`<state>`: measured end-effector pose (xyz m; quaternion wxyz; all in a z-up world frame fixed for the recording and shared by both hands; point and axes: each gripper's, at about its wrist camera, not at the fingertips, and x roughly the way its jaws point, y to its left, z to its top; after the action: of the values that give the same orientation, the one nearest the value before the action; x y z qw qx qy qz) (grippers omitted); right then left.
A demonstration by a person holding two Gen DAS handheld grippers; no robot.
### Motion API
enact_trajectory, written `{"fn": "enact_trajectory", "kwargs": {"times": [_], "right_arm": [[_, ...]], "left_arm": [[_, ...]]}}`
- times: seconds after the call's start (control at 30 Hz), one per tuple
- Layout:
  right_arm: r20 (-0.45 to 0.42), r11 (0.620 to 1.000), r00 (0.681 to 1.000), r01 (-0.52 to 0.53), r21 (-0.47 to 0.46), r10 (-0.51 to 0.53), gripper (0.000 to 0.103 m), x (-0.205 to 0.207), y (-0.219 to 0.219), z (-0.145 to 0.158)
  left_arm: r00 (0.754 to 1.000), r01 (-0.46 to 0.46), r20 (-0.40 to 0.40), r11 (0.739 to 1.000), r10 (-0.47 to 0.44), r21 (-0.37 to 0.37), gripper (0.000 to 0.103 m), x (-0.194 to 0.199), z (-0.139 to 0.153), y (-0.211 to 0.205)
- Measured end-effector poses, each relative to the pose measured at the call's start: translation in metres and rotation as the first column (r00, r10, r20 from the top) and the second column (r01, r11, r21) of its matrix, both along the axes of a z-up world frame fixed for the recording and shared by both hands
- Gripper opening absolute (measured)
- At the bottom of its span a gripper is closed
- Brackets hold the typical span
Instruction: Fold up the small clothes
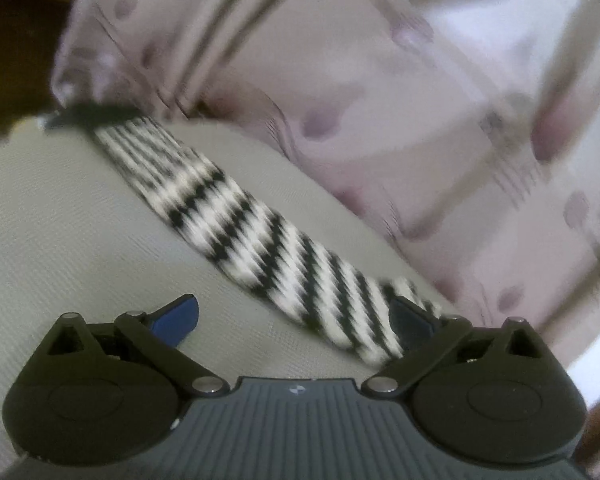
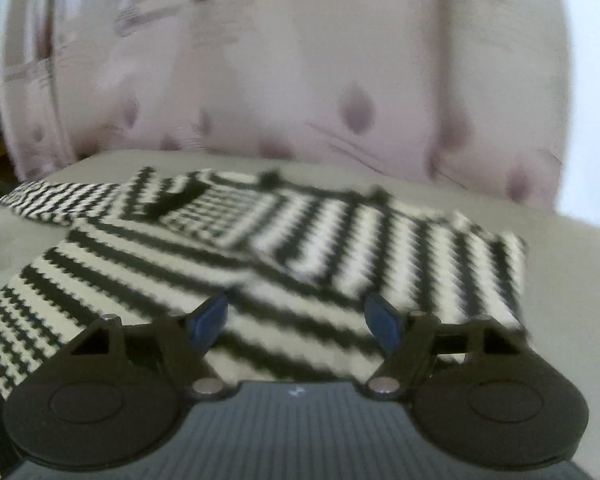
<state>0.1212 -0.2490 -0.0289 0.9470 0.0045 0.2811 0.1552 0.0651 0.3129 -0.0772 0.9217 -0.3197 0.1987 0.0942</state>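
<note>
A small black-and-white striped sweater (image 2: 260, 248) lies flat on a pale grey-green surface (image 2: 572, 280). Its right sleeve is folded in over the body and its left sleeve (image 2: 60, 200) stretches out to the left. My right gripper (image 2: 296, 322) is open just above the near hem, its blue pads clear of the knit. In the left wrist view the outstretched sleeve (image 1: 252, 224) runs diagonally from the far left to my left gripper (image 1: 296, 320). That gripper is wide open, with the sleeve's end lying between the jaws beside the right finger (image 1: 410, 320) and not pinched.
A pale pink fabric with mauve spots (image 2: 300, 80) rises directly behind the surface and also fills the upper right of the left wrist view (image 1: 380, 80). A dark area (image 1: 16, 60) lies beyond the surface's far left corner. Bare surface (image 1: 80, 240) extends left of the sleeve.
</note>
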Motion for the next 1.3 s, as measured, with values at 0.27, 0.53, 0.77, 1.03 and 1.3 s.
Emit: {"fn": "enact_trajectory", "kwargs": {"times": [0.27, 0.53, 0.77, 1.03, 1.3], "right_arm": [[-0.01, 0.991, 0.995, 0.099, 0.094, -0.099, 0.076, -0.013, -0.03, -0.012], [-0.027, 0.992, 0.995, 0.098, 0.079, -0.097, 0.076, -0.011, -0.026, -0.016], [-0.037, 0.986, 0.993, 0.118, 0.115, -0.115, 0.077, -0.011, -0.032, -0.017], [-0.037, 0.931, 0.981, 0.193, 0.31, -0.192, 0.077, -0.015, -0.066, -0.018], [-0.014, 0.885, 0.978, 0.193, 0.423, -0.207, 0.077, -0.023, -0.084, -0.019]], "left_arm": [[0.987, -0.16, -0.033, 0.985, 0.158, -0.065, 0.079, 0.025, 0.008, 0.108], [0.983, -0.185, -0.05, 0.96, 0.178, -0.21, 0.06, 0.059, -0.016, 0.161], [0.977, -0.203, -0.095, 0.973, 0.193, -0.108, 0.006, 0.075, -0.017, 0.156], [0.991, -0.076, 0.113, 0.996, 0.072, 0.035, 0.006, 0.086, 0.079, 0.063], [0.952, 0.173, 0.223, 0.97, -0.209, 0.174, 0.006, 0.113, 0.156, -0.095]]}}
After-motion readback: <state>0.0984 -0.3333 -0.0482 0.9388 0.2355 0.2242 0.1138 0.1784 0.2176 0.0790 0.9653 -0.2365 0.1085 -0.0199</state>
